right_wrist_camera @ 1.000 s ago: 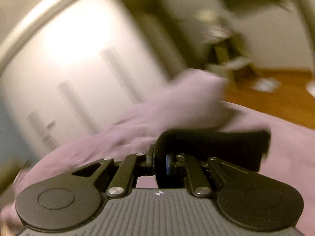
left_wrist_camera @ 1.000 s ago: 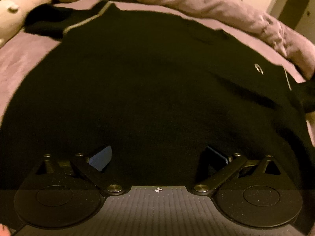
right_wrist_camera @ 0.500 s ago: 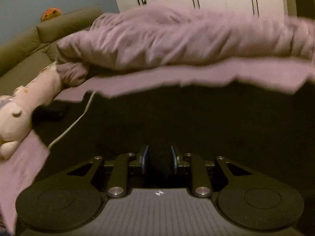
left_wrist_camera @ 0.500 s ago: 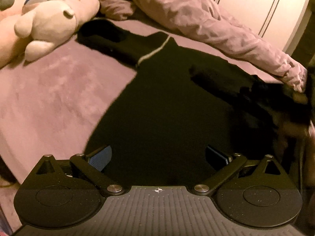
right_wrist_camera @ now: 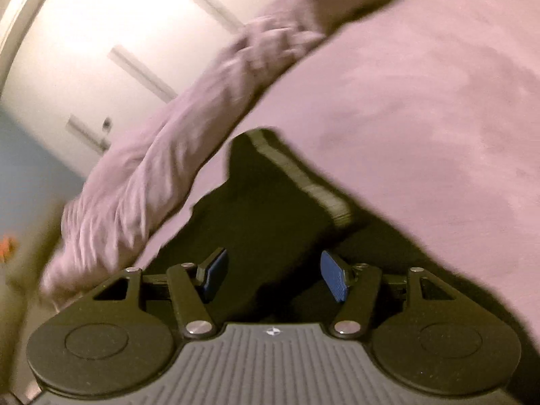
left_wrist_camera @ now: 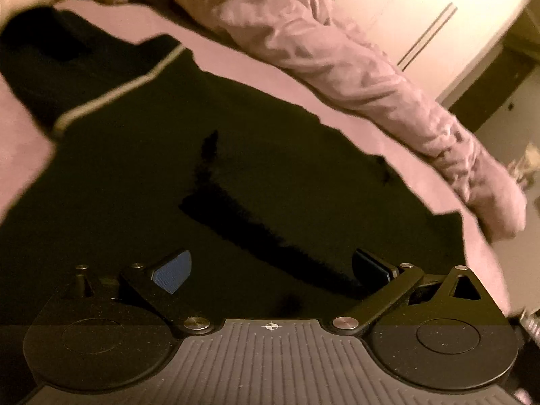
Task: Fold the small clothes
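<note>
A black garment (left_wrist_camera: pixel 236 155) with a pale trim stripe (left_wrist_camera: pixel 111 94) lies spread on the pink bed (left_wrist_camera: pixel 236 64). One sleeve lies folded across its body. My left gripper (left_wrist_camera: pixel 270 270) hovers low over the garment, wide open, with nothing between its blue pads (left_wrist_camera: pixel 172 270). In the right wrist view, the black garment (right_wrist_camera: pixel 270 216) ends in a ribbed edge (right_wrist_camera: pixel 303 179). My right gripper (right_wrist_camera: pixel 273 276) is right over this cloth and its jaws are opening. The blue pads (right_wrist_camera: pixel 332 276) stand apart and press on nothing; cloth lies below the gap.
A crumpled pink duvet (left_wrist_camera: pixel 337 60) runs along the far side of the bed, also seen as a blurred duvet (right_wrist_camera: pixel 145 155) in the right wrist view. White wardrobe doors (left_wrist_camera: pixel 422 17) stand behind it. Bare pink bed sheet (right_wrist_camera: pixel 422 101) spreads to the right of the garment.
My right gripper was shut on black cloth, carried it over the garment, and now stands open off it. The sleeve now lies flat across the body. The left gripper swung rightward, staying open.
</note>
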The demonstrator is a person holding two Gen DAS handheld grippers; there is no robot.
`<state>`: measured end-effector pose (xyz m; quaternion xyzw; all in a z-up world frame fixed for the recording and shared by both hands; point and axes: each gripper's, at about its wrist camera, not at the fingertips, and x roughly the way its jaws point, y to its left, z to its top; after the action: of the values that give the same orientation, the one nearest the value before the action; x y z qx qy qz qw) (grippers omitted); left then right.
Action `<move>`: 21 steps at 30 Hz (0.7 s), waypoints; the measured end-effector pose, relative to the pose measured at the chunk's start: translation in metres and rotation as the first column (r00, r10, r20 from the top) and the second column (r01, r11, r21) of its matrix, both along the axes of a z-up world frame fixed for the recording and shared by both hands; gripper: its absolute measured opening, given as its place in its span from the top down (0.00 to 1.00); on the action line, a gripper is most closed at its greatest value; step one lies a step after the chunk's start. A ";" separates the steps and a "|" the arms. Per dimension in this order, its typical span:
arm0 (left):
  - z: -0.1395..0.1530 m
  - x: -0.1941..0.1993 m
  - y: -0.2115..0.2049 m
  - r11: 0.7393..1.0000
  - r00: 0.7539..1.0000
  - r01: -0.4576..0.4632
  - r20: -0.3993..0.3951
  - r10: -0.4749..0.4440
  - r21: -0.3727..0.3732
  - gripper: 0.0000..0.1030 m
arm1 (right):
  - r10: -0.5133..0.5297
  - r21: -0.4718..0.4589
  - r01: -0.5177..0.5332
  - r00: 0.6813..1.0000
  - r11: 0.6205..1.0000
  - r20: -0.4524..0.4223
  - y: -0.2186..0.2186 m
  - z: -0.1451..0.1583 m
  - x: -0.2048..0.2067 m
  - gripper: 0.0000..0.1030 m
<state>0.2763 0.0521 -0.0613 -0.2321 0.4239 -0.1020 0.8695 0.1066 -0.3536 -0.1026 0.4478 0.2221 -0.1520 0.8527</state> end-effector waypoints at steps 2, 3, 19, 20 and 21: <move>-0.009 0.012 -0.004 0.999 0.999 -0.029 -0.025 0.029 -0.025 0.00 | -0.030 0.063 0.028 0.999 0.998 0.026 -0.012 -0.011 0.002 0.41; -0.012 0.016 -0.005 0.999 0.999 -0.043 -0.034 0.042 -0.028 0.00 | -0.040 0.088 0.037 0.998 0.995 0.037 -0.015 -0.015 0.003 0.42; -0.026 0.032 0.016 0.980 0.991 -0.112 -0.092 0.098 -0.166 0.00 | -0.050 0.263 0.039 0.998 0.964 0.035 -0.033 -0.041 0.031 0.82; -0.026 0.035 0.018 0.977 0.990 -0.118 -0.100 0.101 -0.179 0.00 | -0.041 0.256 0.032 0.999 0.966 0.032 -0.032 -0.041 0.034 0.82; -0.027 0.038 0.020 0.973 0.988 -0.126 -0.109 0.106 -0.192 0.00 | -0.034 0.249 0.025 0.999 0.968 0.031 -0.032 -0.041 0.037 0.82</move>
<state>0.3141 0.0720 -0.0886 -0.3469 0.4393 -0.0813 0.8247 0.1436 -0.3852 -0.1436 0.5569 0.2179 -0.1279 0.7912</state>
